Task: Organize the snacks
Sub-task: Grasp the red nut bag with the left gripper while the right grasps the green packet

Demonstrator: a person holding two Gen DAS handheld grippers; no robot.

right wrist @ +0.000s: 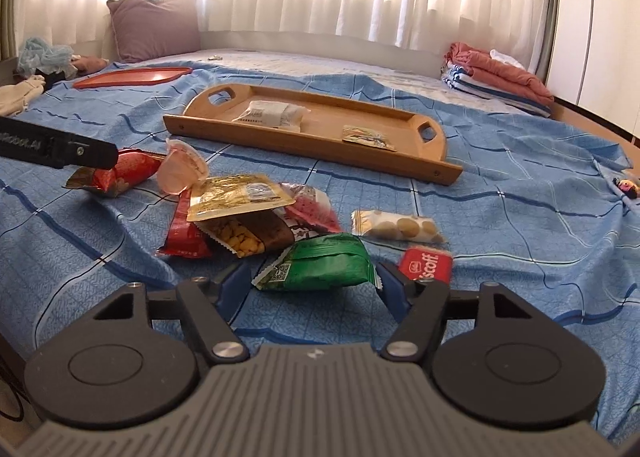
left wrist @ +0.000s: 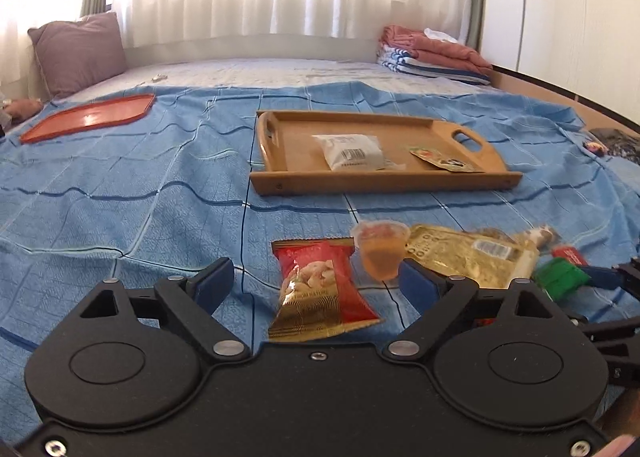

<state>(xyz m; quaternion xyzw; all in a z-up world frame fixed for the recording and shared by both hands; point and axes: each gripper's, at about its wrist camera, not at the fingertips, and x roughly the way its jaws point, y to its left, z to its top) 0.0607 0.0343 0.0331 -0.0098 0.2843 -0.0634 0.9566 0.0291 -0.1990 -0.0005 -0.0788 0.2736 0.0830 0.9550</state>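
A pile of snacks lies on the blue bedspread. My left gripper [left wrist: 316, 277] is open around a red and gold nut packet [left wrist: 324, 289], without gripping it; an orange jelly cup [left wrist: 380, 253] stands by its right finger. My right gripper [right wrist: 312, 283] is open with a green packet [right wrist: 326, 265] between its fingers. A wooden tray [left wrist: 360, 179] beyond holds a white packet [left wrist: 352, 151] and a small flat sachet [left wrist: 440, 159]. In the right wrist view the tray [right wrist: 304, 147] is ahead, with a yellow pouch [right wrist: 236, 197], a Biscoff packet [right wrist: 426, 265] and a cookie packet [right wrist: 398, 227] nearer.
A red tray [left wrist: 88, 117] lies at the far left of the bed. A purple pillow [left wrist: 80, 51] and folded towels [left wrist: 436, 53] sit at the back. The left gripper's body [right wrist: 56, 147] reaches in from the left in the right wrist view.
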